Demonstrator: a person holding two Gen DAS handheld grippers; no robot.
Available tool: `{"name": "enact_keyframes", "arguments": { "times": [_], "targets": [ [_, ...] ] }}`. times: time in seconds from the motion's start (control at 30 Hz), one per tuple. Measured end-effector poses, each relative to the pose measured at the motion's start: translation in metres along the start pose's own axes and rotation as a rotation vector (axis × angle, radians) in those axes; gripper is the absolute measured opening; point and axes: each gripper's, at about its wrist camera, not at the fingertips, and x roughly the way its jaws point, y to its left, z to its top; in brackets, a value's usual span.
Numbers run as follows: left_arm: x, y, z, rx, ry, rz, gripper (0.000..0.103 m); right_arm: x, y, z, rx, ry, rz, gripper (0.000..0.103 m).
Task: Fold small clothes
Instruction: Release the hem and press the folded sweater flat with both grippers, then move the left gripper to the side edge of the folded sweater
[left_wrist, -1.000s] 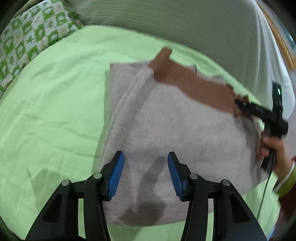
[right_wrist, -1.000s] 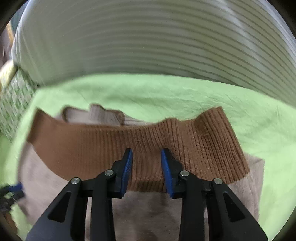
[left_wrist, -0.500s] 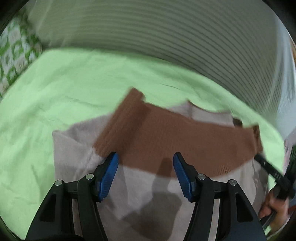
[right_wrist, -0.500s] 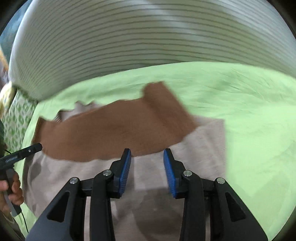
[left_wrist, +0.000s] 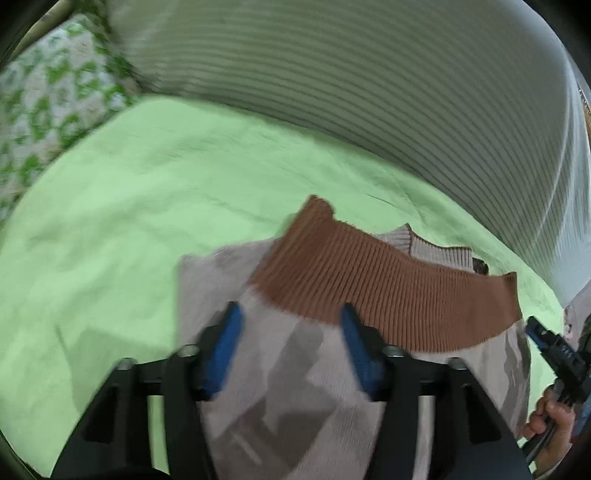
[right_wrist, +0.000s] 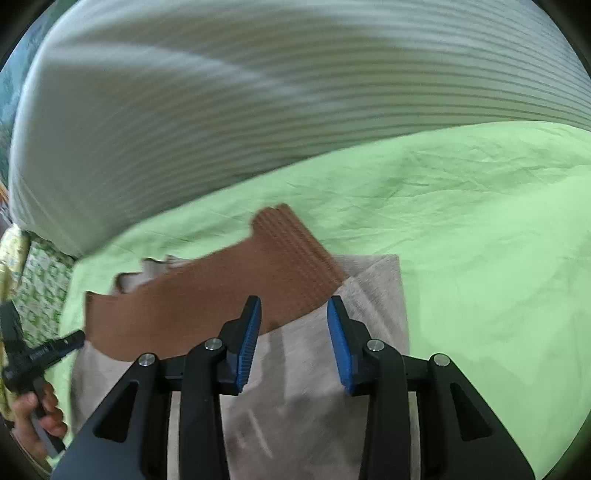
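A beige knit sweater with a brown ribbed hem band lies folded on the light green bedsheet. My left gripper is open and empty, hovering above the beige part near the band's left end. My right gripper is open and empty above the sweater, close to the brown band and its right end. The right gripper's tip also shows in the left wrist view; the left gripper's tip shows in the right wrist view.
A large grey-white striped bolster runs along the far side of the bed, also in the right wrist view. A green-and-white patterned pillow lies at far left. Green sheet stretches to the sweater's right.
Both grippers have pulled back from the brown band and hover open above the beige part. The right gripper has let go of the band, which now lies flat across the folded sweater.
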Motion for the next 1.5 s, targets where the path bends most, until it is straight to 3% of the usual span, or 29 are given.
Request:
{"name": "enact_keyframes", "arguments": {
  "times": [0.03,0.13,0.23,0.53,0.77,0.97,1.17,1.33,1.43,1.5],
  "targets": [
    [-0.007,0.001,-0.003,-0.005,-0.007,0.022,0.079,-0.006,0.002,-0.002,0.002,-0.007,0.004,0.045],
    [-0.037,0.011,-0.029,-0.033,-0.028,0.033,0.080,-0.020,0.017,-0.011,0.000,-0.022,0.030,0.050],
    [-0.050,0.019,-0.054,-0.068,0.003,0.043,0.081,-0.033,0.024,-0.023,-0.019,-0.020,0.041,0.050],
    [-0.060,0.051,-0.121,-0.239,0.113,-0.005,0.081,-0.060,0.037,-0.072,-0.019,0.019,0.057,0.053],
    [-0.065,0.050,-0.157,-0.250,0.158,-0.031,0.081,-0.068,0.042,-0.115,0.000,0.066,0.062,0.056],
    [-0.055,0.042,-0.161,-0.288,0.161,-0.025,0.082,-0.067,0.047,-0.131,0.011,0.089,0.074,0.056],
    [-0.038,0.055,-0.153,-0.469,0.113,-0.055,0.084,-0.063,0.052,-0.127,-0.011,0.085,0.075,0.056],
    [-0.032,0.051,-0.142,-0.508,0.063,-0.062,0.084,-0.051,0.049,-0.116,-0.025,0.059,0.064,0.056],
    [-0.028,0.042,-0.137,-0.497,0.046,-0.077,0.073,-0.042,0.049,-0.105,-0.041,0.041,0.063,0.056],
    [-0.025,0.036,-0.133,-0.478,0.048,-0.094,0.047,-0.037,0.050,-0.098,-0.053,0.025,0.065,0.056]
  ]
}}
